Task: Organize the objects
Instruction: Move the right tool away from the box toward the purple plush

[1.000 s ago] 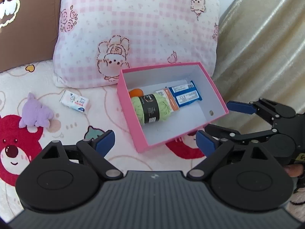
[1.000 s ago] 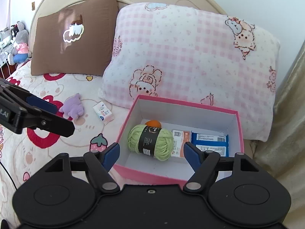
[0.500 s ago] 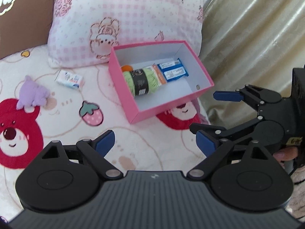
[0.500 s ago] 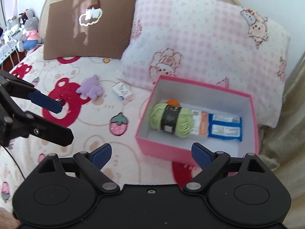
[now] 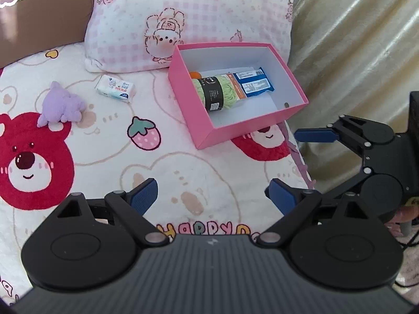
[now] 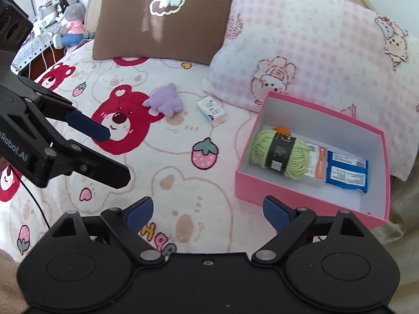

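Observation:
A pink box (image 5: 243, 130) (image 6: 301, 193) lies on the bed and holds a green yarn ball (image 5: 213, 93) (image 6: 279, 154), an orange thing (image 6: 281, 130) behind it, and blue packets (image 5: 252, 82) (image 6: 345, 171). A purple plush toy (image 5: 61, 104) (image 6: 166, 99) and a white tissue pack (image 5: 115, 89) (image 6: 211, 110) lie on the sheet left of the box. My left gripper (image 5: 213, 196) is open and empty, well short of the box. My right gripper (image 6: 208, 210) is open and empty, near the box's front left corner.
A pink checked pillow (image 5: 183, 15) (image 6: 314, 49) stands behind the box, a brown pillow (image 6: 159, 18) to its left. A beige curtain (image 5: 361, 52) hangs at the bed's right edge. Stuffed toys (image 6: 72, 23) sit at the far left.
Both grippers have pulled back from the box and stayed open. The purple toy, tissue pack and more of the sheet have come into view.

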The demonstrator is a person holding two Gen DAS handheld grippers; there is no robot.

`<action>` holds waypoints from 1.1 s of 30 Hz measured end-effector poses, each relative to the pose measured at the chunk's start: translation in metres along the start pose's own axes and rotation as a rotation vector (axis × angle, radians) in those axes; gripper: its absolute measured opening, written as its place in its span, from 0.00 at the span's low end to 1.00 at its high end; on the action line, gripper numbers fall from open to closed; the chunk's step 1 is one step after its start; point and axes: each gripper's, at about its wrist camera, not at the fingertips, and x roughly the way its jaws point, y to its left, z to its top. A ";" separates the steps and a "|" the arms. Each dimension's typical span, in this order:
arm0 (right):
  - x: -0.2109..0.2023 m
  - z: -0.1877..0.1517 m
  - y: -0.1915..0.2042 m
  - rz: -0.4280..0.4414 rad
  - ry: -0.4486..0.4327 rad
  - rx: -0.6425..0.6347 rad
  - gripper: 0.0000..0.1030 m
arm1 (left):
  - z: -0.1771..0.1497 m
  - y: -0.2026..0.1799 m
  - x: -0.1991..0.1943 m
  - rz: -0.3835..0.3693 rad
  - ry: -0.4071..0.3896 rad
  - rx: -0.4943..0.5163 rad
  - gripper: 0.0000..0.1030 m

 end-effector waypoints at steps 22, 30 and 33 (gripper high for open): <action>0.036 0.033 0.038 0.175 -0.064 -0.074 0.90 | 0.001 0.065 -0.012 0.099 -0.056 -0.126 0.93; 0.055 0.051 0.051 0.213 -0.128 -0.071 0.90 | 0.011 0.092 -0.005 0.173 -0.083 -0.156 0.93; 0.061 0.058 0.050 0.237 -0.166 -0.056 0.90 | 0.015 0.096 -0.005 0.228 -0.139 -0.127 0.93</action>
